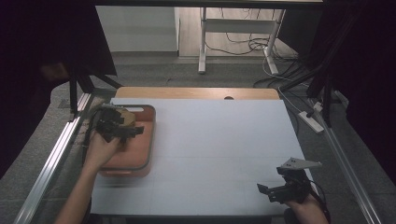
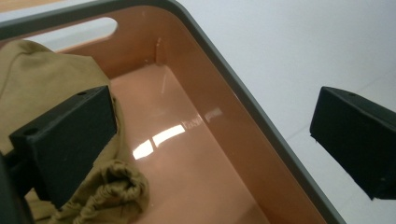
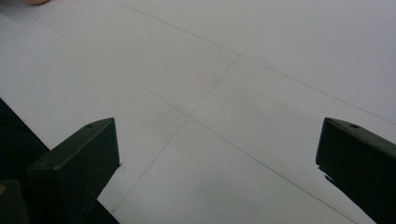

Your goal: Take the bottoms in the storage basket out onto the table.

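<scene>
Over the brown tub (image 1: 140, 161), the left gripper (image 2: 212, 140) is wide open by the cloth (image 2: 42, 79). Grabbing comes next. Right gripper (image 1: 270, 190) waits, open too.

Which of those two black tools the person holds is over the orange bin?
The left tool: it hangs over the orange bin, jaws open, beside an olive cloth lying inside. The right tool is near the white table's front corner, also open.

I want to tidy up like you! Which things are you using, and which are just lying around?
In use:
cloth
tub
left gripper, open over the tub

Lying about:
right gripper, open, idle on the table
power strip on the floor
</scene>
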